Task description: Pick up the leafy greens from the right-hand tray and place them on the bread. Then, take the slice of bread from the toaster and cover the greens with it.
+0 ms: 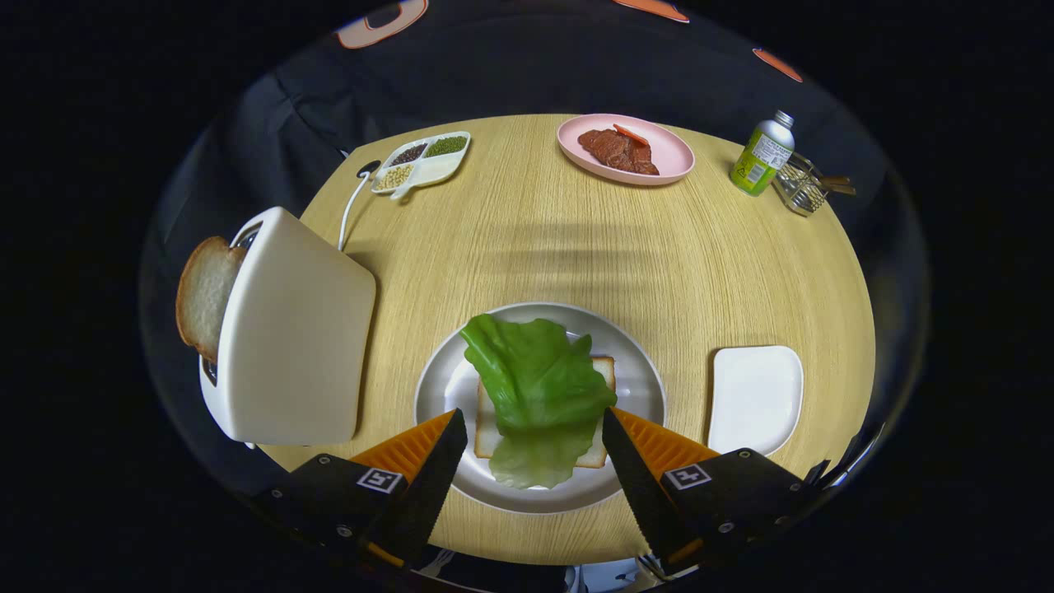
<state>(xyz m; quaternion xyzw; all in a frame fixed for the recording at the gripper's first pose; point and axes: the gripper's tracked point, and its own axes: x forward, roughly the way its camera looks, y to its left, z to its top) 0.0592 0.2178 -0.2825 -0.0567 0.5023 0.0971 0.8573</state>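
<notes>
- Crinkled green lettuce leaf (535,387), glossy, darker at the top and paler at the near end, lies draped over a square slice of white bread (603,372); its pale near end overhangs the bread's front edge onto the plate.
- Bread slice sits flat on a round grey-white plate (642,387) on the light wood-grain round table (576,247). Only the corners and side edges of the slice show past the leaf.
- Gripper (531,432) wide open, nothing held. The two fingers stand well apart, one on each side of the leaf and bread; the tips look to be over the plate's near half. Cannot tell whether either tip touches the leaf's edge.
- Just beyond the right finger: a white rounded-square tray (756,395), bare.
- Beside and beyond the left finger: a cream-white toaster (296,338), tilted in the lens, with a second slice of bread (203,292), brown-crusted, sticking out of its slot. White cord (350,210) runs off behind it.
- Far beyond the fingers, left side: white divided dish (422,162) with dark, green and pale grains.
- Far centre: pink oval plate (655,156) holding brown meat slices (617,150).
- Far right: green-labelled bottle with silver cap (764,155), next to a small wire holder (803,188).
</notes>
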